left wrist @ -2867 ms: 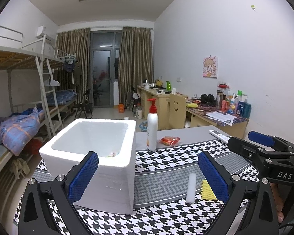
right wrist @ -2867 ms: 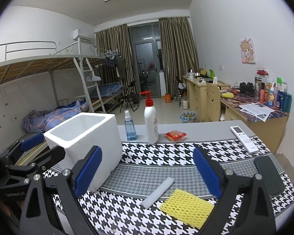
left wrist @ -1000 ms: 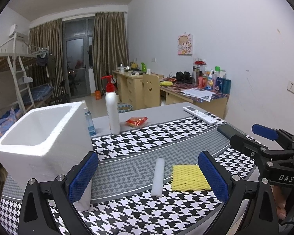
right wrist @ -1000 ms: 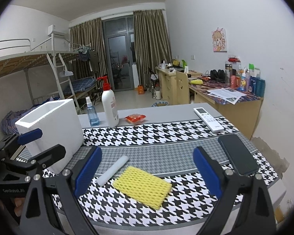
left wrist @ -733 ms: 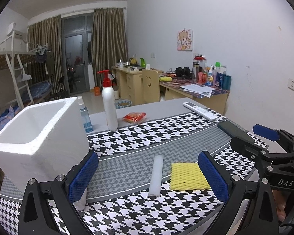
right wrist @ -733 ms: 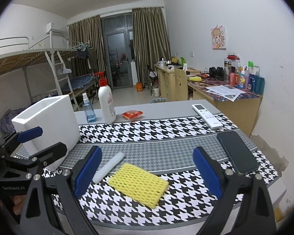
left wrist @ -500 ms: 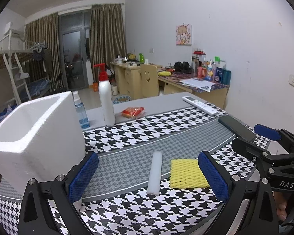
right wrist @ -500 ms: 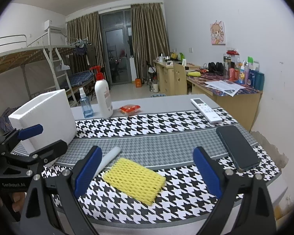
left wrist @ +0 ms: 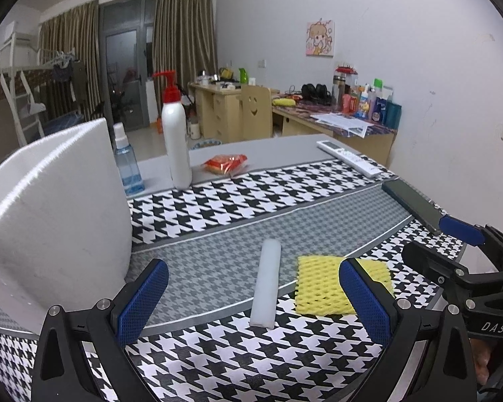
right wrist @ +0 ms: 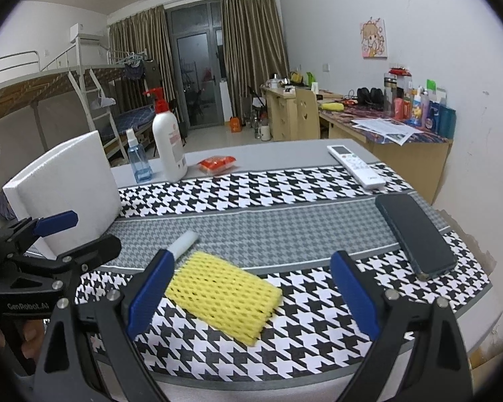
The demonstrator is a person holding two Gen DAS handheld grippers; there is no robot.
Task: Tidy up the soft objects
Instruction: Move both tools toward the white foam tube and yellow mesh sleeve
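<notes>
Hiding white foam roll's (right wrist: pixel 183 243) near end, right gripper (right wrist: pixel 251 296), jaws apart.

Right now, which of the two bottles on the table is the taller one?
The white pump bottle with the red dispenser head is taller. The blue spray bottle beside it, nearer the white foam box, is clear-topped and much shorter.

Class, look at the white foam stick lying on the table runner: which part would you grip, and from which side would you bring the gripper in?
Probably grip the white foam stick at mid-length, across its narrow width, coming down from above. It lies flat between the open left hand-held gripper fingers, its ends clear; the yellow foam net lies close beside it.
</notes>
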